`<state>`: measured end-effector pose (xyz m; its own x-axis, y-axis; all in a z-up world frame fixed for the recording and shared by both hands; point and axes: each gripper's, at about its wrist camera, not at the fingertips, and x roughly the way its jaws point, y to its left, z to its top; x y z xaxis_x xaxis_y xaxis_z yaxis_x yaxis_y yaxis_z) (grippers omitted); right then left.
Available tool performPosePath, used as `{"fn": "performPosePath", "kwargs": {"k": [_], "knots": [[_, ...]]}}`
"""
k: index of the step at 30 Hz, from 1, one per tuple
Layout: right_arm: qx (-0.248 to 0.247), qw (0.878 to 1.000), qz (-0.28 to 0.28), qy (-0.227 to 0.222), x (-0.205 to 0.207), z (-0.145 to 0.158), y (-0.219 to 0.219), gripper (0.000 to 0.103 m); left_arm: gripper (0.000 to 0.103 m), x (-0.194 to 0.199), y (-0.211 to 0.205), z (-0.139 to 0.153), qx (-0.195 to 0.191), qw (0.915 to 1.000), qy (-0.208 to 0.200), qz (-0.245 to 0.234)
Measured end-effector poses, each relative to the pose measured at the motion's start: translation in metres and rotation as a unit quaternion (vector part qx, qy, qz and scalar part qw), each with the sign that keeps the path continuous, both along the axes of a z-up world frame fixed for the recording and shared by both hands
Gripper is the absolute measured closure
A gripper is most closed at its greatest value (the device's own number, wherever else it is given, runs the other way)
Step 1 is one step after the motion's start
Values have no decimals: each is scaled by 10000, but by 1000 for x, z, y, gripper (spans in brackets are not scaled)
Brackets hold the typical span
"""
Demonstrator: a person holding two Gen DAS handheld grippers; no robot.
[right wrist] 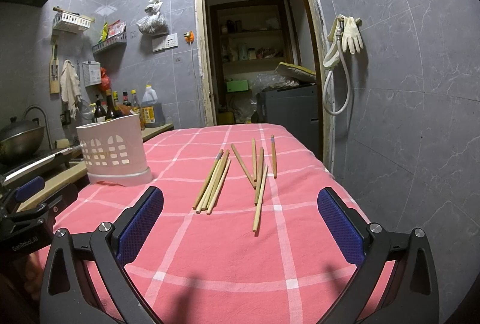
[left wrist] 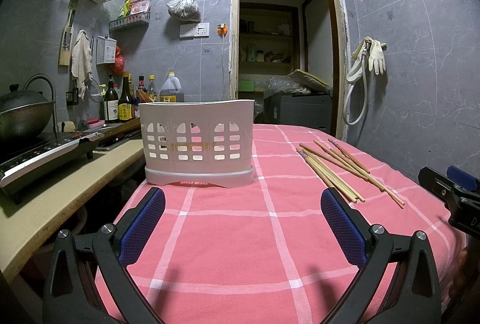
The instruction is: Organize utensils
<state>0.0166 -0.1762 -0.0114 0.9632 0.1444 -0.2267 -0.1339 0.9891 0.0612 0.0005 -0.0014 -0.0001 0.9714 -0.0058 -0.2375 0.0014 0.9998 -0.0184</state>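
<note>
Several wooden chopsticks (right wrist: 214,183) lie loose on the pink checked tablecloth (right wrist: 228,249); they also show at the right in the left wrist view (left wrist: 336,169). A white slotted utensil holder (left wrist: 198,141) stands upright at the table's left edge, also seen in the right wrist view (right wrist: 115,151). My left gripper (left wrist: 243,222) is open and empty, facing the holder from a short distance. My right gripper (right wrist: 240,222) is open and empty, just short of the chopsticks' near ends.
A beige counter (left wrist: 63,204) with an induction cooker (left wrist: 45,156), a wok (left wrist: 21,114) and sauce bottles (left wrist: 126,102) runs along the left. A doorway (left wrist: 285,39) opens behind the table. Tiled wall with hanging gloves (right wrist: 349,34) stands at the right.
</note>
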Motion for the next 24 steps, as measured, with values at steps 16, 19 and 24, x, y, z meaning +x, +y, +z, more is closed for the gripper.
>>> {"fn": "performPosePath", "kwargs": {"k": [16,19,24], "knots": [[5,10000,-3,9,0,-1,0,0,1,0,3,-2,-1,10000,6,2],[6,10000,-1,14,0,-1,0,0,1,0,2,-2,-1,10000,9,2],[6,10000,1,14,1,-1,1,0,1,0,2,-2,-1,10000,9,2]]}}
